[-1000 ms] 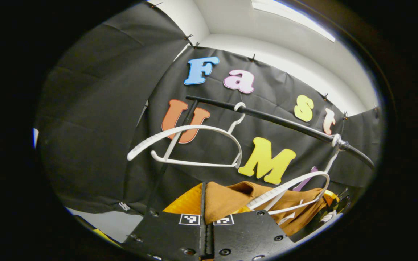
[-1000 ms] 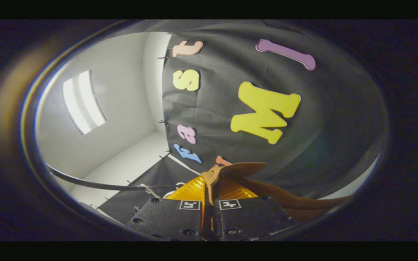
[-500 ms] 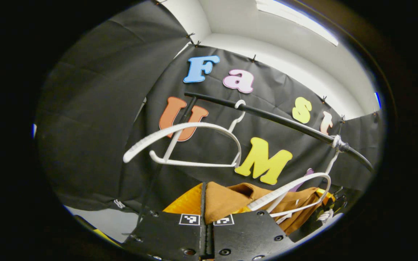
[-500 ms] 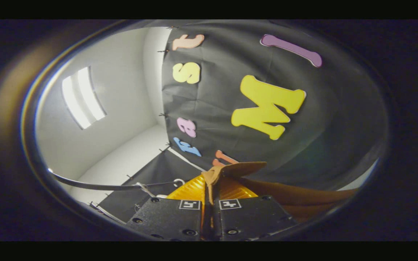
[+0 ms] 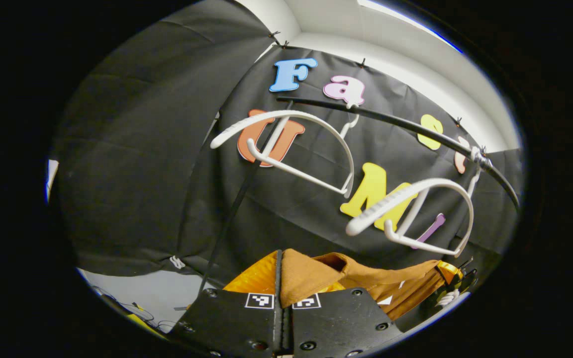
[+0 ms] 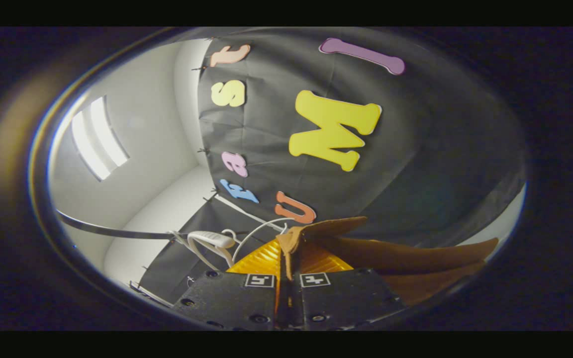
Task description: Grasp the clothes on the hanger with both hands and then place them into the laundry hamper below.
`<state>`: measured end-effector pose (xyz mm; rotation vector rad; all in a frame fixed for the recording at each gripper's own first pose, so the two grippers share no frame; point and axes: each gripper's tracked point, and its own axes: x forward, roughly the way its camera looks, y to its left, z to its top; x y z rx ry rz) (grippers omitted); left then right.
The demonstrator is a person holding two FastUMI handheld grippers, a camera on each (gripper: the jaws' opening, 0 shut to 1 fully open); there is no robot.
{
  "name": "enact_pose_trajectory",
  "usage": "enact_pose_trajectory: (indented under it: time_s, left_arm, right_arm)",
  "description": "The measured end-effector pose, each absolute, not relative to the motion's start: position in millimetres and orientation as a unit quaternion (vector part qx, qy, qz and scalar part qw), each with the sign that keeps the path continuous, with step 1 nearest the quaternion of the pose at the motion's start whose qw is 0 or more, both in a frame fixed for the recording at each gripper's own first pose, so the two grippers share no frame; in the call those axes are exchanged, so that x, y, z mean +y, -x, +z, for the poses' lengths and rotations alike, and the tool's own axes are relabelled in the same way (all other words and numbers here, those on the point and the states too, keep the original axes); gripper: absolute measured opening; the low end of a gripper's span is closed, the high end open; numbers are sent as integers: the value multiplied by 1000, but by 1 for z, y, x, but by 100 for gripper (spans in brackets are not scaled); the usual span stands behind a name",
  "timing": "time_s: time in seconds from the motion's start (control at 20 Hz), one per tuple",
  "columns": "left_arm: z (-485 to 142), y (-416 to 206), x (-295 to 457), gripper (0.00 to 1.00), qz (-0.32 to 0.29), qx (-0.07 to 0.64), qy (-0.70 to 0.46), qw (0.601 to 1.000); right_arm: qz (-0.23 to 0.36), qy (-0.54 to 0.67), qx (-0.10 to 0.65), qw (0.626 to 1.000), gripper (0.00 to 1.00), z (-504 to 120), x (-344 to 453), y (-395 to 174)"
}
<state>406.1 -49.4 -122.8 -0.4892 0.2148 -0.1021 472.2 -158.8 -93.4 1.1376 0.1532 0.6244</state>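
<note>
A: From where does the left gripper view look?
B: Low, tilted upward at the rail point(image 5: 416, 130) and two white hangers point(image 5: 291, 144).
A: And the right gripper view?
B: Rolled sideways, facing up; it shares that rail point(image 6: 112, 231) and the brown shirt point(image 6: 406, 248).

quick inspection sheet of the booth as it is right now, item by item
surface: pale floor strip at the foot of the wall; hamper nothing seen
job's things: brown garment clear below both white hangers; near hanger and far hanger bare on the black rail
clutter: nothing seen
grippers: left gripper shut on the garment; right gripper shut on the garment's other end
cables: thin wires on the floor
surroundings: black cloth wall, ceiling light
</note>
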Motion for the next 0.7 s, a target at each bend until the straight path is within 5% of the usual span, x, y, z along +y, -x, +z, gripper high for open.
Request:
enact_pose_trajectory:
  time_s: [0.7]
  left_arm:
    - [-107, -326, -150, 5, -186, 136, 193, 954]
  right_arm:
    - [350, -483, 95, 797, 5, -64, -7, -343]
